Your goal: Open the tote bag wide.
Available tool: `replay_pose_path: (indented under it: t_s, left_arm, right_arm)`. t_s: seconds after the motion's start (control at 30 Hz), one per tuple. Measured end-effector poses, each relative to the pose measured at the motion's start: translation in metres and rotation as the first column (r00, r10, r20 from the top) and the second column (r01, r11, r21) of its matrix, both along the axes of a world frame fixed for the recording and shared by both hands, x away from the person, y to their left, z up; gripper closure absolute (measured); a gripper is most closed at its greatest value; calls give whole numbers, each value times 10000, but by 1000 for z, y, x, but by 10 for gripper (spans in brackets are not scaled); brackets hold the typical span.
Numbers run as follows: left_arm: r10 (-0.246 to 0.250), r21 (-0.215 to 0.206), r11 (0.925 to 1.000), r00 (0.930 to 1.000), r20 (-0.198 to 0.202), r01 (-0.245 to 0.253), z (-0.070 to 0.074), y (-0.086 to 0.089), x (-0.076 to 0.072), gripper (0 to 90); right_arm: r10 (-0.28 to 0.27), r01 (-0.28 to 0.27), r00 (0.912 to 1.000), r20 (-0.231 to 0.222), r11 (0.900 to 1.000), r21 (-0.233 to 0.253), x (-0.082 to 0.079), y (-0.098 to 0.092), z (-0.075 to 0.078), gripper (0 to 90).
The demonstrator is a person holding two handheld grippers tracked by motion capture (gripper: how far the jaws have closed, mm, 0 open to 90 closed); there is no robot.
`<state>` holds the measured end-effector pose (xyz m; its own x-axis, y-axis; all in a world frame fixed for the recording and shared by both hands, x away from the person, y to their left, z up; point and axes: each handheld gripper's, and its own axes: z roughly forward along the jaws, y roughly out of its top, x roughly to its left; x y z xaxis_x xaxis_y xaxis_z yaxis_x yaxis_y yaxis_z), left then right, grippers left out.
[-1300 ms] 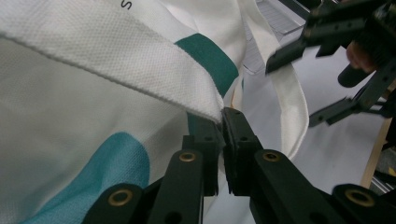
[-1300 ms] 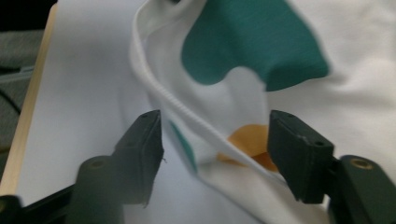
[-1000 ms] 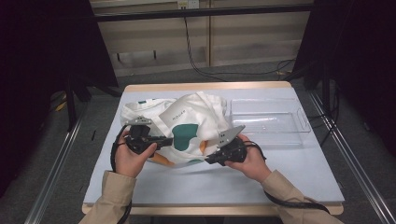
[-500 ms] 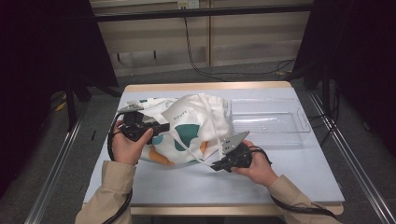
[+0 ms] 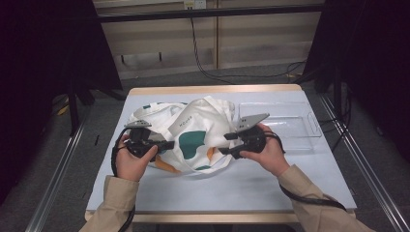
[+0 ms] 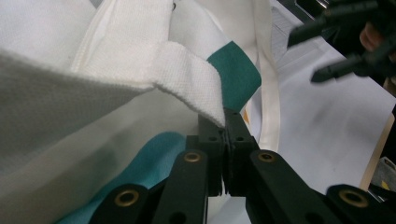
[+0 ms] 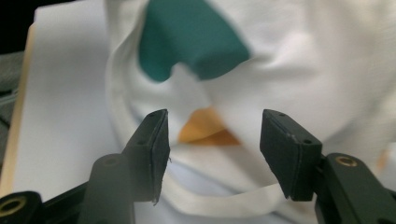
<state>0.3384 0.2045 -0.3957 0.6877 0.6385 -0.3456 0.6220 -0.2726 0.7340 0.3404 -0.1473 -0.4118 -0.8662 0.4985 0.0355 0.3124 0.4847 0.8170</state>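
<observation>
A white tote bag (image 5: pixel 193 133) with green and orange patches lies crumpled in the middle of the table. My left gripper (image 5: pixel 167 144) is at the bag's left side, shut on the bag's cloth; in the left gripper view the jaws pinch a woven white strap (image 6: pixel 187 74) of the tote bag (image 6: pixel 56 140). My right gripper (image 5: pixel 227 144) hovers at the bag's right side, open. In the right gripper view the right gripper (image 7: pixel 212 149) has its jaws apart, with the tote bag (image 7: pixel 299 60) and its orange patch (image 7: pixel 205 128) beyond them, nothing between them.
A clear plastic tray (image 5: pixel 285 123) sits at the table's right rear. The table has a pale blue mat (image 5: pixel 251 183) with a wooden edge. Dark frames and rails stand to both sides. The other gripper (image 6: pixel 345 42) shows far off in the left gripper view.
The left gripper moved down and toward the person, still holding the bag. The right gripper rose and shifted up toward the bag's right side. The bag has spread wider.
</observation>
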Motion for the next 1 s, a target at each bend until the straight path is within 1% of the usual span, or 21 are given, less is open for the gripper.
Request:
replay_pose_path:
  t_s: [0.07, 0.1, 0.13, 0.17, 0.2, 0.23, 0.37, 0.43, 0.53, 0.57, 0.6, 0.67, 0.7, 0.73, 0.77, 0.8, 0.87, 0.9, 0.93, 0.97, 1.0]
  left_arm:
    - [-102, 14, 9999, 9999, -7, 102, -1, 4, -2, 886]
    - [-102, 14, 9999, 9999, -7, 102, -1, 4, -2, 885]
    - [-149, 95, 9998, 9999, -53, 149, -2, 6, -3, 885]
    - [-149, 95, 9998, 9999, -53, 149, -2, 6, -3, 885]
    - [-122, 98, 9999, 9999, -47, 122, -2, 8, -4, 886]
    - [-172, 61, 9998, 9998, -82, 173, -3, 8, -4, 886]
    - [-211, -59, 9998, 9997, -78, 211, -4, 10, -5, 886]
    - [-209, 8, 9998, 9997, -111, 209, -6, 11, -5, 886]
    - [-228, -55, 9997, 9996, -145, 227, -6, 11, -5, 886]
    - [-224, -60, 9997, 9997, -112, 224, -5, 12, -5, 886]
    - [-206, -85, 9998, 9997, -89, 206, -4, 11, -5, 886]
    - [-226, -88, 9997, 9997, -76, 225, -3, 11, -5, 885]
    - [-271, -150, 9995, 9996, 19, 271, -3, 10, -4, 885]
    - [-271, -150, 9995, 9996, 19, 271, -3, 10, -4, 885]
    - [-348, -159, 9993, 9994, 49, 348, -3, 10, -4, 886]
    - [-332, -180, 9993, 9994, 61, 333, -3, 11, -4, 885]
    - [-314, -218, 9993, 9995, 55, 316, -3, 10, -4, 885]
    - [-318, -150, 9994, 9995, 46, 319, -2, 11, -4, 885]
    - [-316, -165, 9994, 9995, 81, 317, -2, 12, -4, 885]
    - [-316, -165, 9994, 9995, 81, 317, -2, 12, -4, 885]
    - [-231, -129, 9996, 9996, 187, 234, -1, 13, -3, 883]
  right_arm:
    - [-499, 498, 9987, 121, 9987, 91, 9, -2, 5, 422]
    - [-499, 498, 9987, 121, 9987, 91, 9, -2, 5, 422]
    - [-854, 854, 9956, 380, 9963, 27, 19, -3, 7, 425]
    - [-854, 854, 9956, 380, 9963, 27, 19, -3, 7, 425]
    - [-1091, 1101, 9929, 470, 9937, -188, 25, -3, 8, 425]
    - [-1246, 1259, 9909, 518, 9918, -232, 28, -2, 8, 423]
    - [-1550, 1583, 9857, 654, 9862, -478, 36, 0, 6, 444]
    - [-1812, 1829, 9822, 487, 9826, -334, 42, 0, 5, 453]
    - [-1916, 1941, 9795, 626, 9803, -362, 42, 0, 5, 452]
    - [-2001, 2021, 9782, 558, 9788, -333, 43, -1, 6, 487]
    - [-1925, 1947, 9797, 556, 9802, -358, 43, -2, 6, 536]
    - [-1886, 1910, 9805, 559, 9808, -397, 44, -1, 6, 536]
    - [-1919, 1935, 9806, 407, 9803, -395, 46, -1, 5, 658]
    - [-1919, 1935, 9806, 407, 9803, -395, 46, -1, 5, 658]
    - [-1625, 1628, 9866, 135, 9863, -249, 48, -1, 3, 792]
    - [-1424, 1423, 9898, -26, 9895, -247, 49, -1, 3, 886]
    - [-1302, 1300, 9914, -90, 9913, -202, 49, -2, 2, 900]
    - [-1052, 1050, 9938, -359, 9944, -76, 47, -3, 0, 900]
    - [-997, 990, 9945, -327, 9948, -224, 46, -4, -1, 900]
    - [-997, 990, 9945, -327, 9948, -224, 46, -4, -1, 900]
    - [-815, 807, 9956, -457, 9966, -188, 44, -6, -3, 900]
